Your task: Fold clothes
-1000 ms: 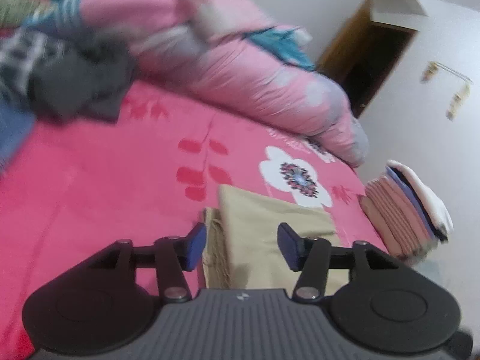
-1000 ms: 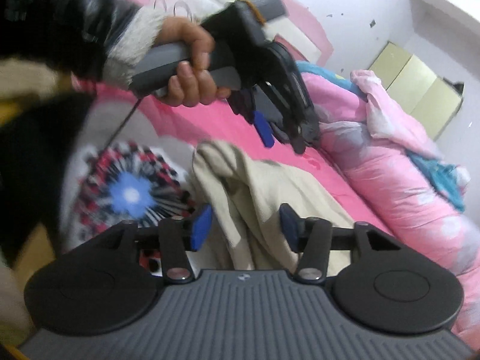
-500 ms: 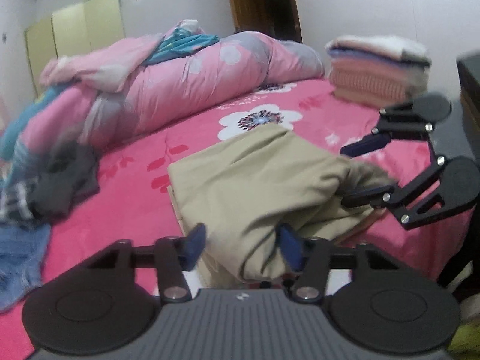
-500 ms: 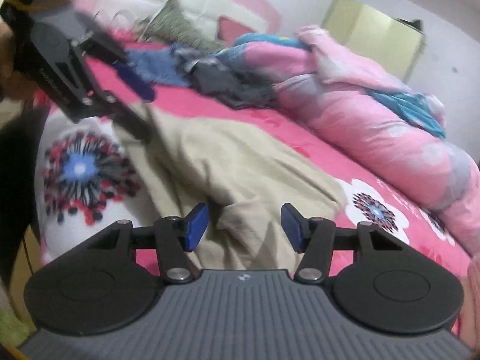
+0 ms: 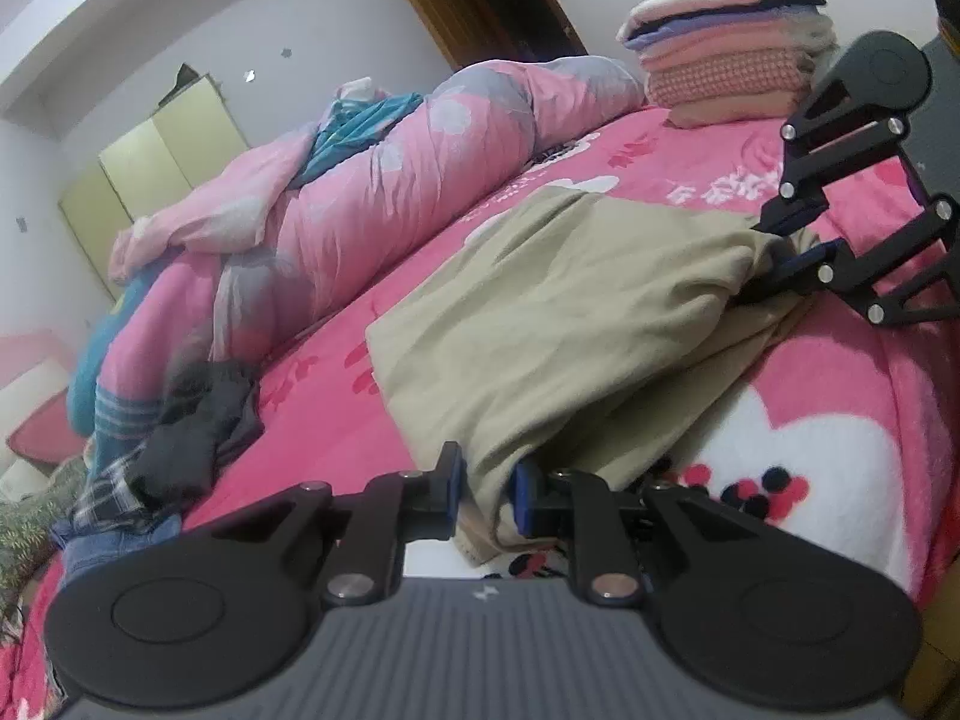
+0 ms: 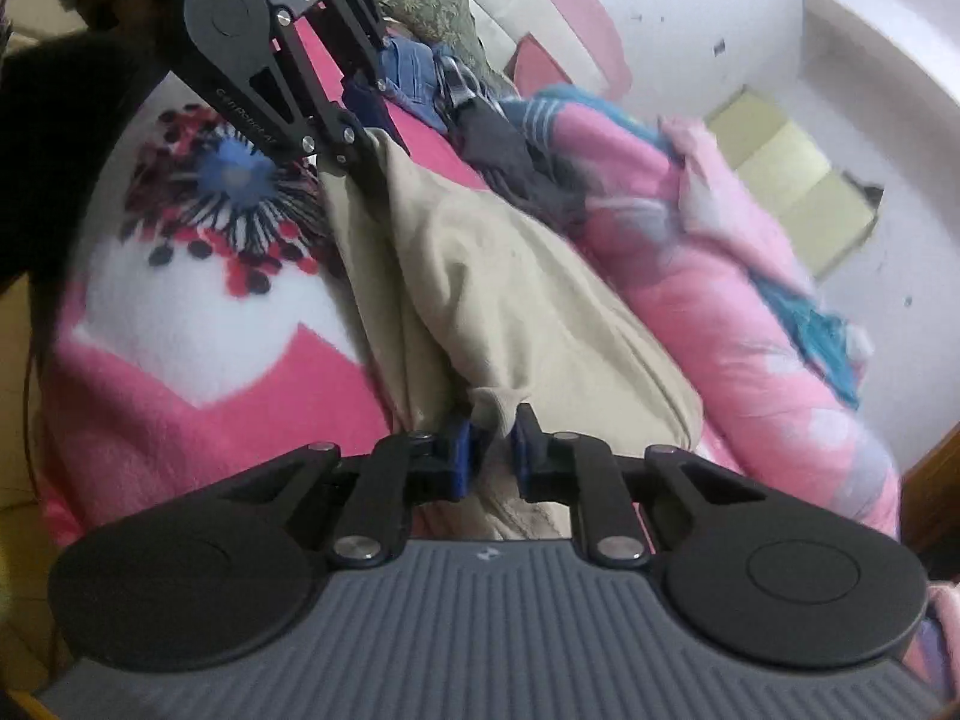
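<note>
A beige garment (image 5: 570, 312) lies partly folded on the pink flowered bedspread (image 5: 828, 438). My left gripper (image 5: 487, 474) is at its near corner; the jaws are closing, and a fold of beige cloth sits pinched between the blue pads. At the far right end, my right gripper (image 5: 780, 243) bites the other corner. In the right wrist view the same garment (image 6: 492, 276) runs away from my right gripper (image 6: 491, 438), whose jaws are closing with a bunched fold pressed between them. The left gripper (image 6: 360, 162) grips the far end.
A stack of folded clothes (image 5: 732, 54) stands at the far right of the bed. A rolled pink quilt (image 5: 390, 192) lines the back. Unfolded dark and blue clothes (image 5: 192, 420) lie heaped at the left. A person's dark sleeve (image 6: 54, 138) fills the left edge.
Both grippers have dropped onto the beige garment and their jaws have narrowed from wide apart onto its cloth. The left gripper has rolled and swung in toward the near corner.
</note>
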Demonstrator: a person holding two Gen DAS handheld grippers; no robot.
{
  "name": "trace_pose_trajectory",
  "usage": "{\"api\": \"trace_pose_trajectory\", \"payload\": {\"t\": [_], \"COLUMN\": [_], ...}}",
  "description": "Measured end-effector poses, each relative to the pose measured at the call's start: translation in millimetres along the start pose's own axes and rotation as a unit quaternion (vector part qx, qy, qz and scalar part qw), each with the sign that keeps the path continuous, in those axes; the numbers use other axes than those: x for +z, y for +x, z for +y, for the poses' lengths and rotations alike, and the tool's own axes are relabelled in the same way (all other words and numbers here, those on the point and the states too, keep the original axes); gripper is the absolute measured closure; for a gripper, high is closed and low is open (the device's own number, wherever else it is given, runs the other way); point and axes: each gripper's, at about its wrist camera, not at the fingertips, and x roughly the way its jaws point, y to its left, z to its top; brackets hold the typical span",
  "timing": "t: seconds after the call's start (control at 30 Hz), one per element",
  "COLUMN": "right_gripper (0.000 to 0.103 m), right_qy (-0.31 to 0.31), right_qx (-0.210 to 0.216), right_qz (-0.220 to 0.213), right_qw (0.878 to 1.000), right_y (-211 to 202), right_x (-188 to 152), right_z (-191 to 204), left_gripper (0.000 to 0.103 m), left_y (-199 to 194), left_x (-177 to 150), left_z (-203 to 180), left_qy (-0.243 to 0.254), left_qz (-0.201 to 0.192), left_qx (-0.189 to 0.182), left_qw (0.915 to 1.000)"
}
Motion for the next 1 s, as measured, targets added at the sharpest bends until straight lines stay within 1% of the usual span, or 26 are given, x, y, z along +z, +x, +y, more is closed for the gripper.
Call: {"api": "trace_pose_trajectory", "payload": {"t": [0.1,0.2,0.23,0.27,0.3,0.37,0.4,0.5,0.57,0.63,0.7,0.77,0.87,0.93,0.97,1.0], "right_gripper": [0.09,0.09,0.09,0.09,0.09,0.09,0.09,0.089,0.089,0.089,0.089,0.089,0.087,0.086,0.086,0.085], "right_qy": [-0.003,0.013,0.014,0.015,0.016,0.029,0.035,0.03,0.029,0.031,0.034,0.043,0.061,0.076,0.089,0.103], "right_qx": [-0.004,0.003,0.003,0.002,-0.001,-0.002,-0.002,-0.01,-0.015,-0.017,-0.02,-0.022,-0.023,-0.018,-0.008,0.002], "right_qz": [-0.014,-0.018,-0.02,-0.022,-0.023,-0.027,-0.03,-0.037,-0.039,-0.041,-0.042,-0.042,-0.041,-0.04,-0.042,-0.044], "right_qw": [1.0,1.0,1.0,1.0,1.0,0.999,0.999,0.999,0.999,0.999,0.998,0.998,0.997,0.996,0.995,0.994], "right_y": [-8,-11,-8,-7,-7,-4,-4,-4,-6,-7,-7,-7,-7,-9,-13,-16], "right_x": [3,0,-3,-4,-4,-6,-7,-8,-10,-11,-11,-11,-10,-10,-11,-12], "right_z": [-3,-6,-5,-4,-3,-8,-9,-6,-4,-3,-3,-3,-3,-5,-10,-15], "left_gripper": [0.084,0.083,0.081,0.075,0.072,0.062,0.062,0.063,0.063,0.063,0.063,0.064,0.064,0.063,0.063,0.063], "left_y": [-1,-1,-1,-5,-8,-16,-20,-41,-52,-60,-64,-59,-37,-12,0,9], "left_x": [-2,-4,-3,-3,-3,-3,-3,4,14,21,26,33,53,58,61,55], "left_z": [3,5,7,14,21,34,41,57,65,77,86,86,59,34,22,16], "left_qy": [-0.008,-0.02,-0.027,-0.043,-0.06,-0.093,-0.109,-0.171,-0.192,-0.22,-0.244,-0.258,-0.244,-0.235,-0.23,-0.23], "left_qz": [0.0,0.003,0.006,0.012,0.018,0.031,0.036,0.021,-0.003,-0.026,-0.04,-0.045,-0.053,-0.044,-0.039,-0.03], "left_qx": [-0.004,-0.009,-0.011,-0.017,-0.022,-0.033,-0.039,-0.047,-0.048,-0.052,-0.039,-0.047,-0.083,-0.114,-0.128,-0.132], "left_qw": [1.0,0.9998,0.9996,0.9988,0.9978,0.9947,0.9926,0.9839,0.9802,0.9739,0.9682,0.9638,0.9648,0.9645,0.9639,0.9638]}}
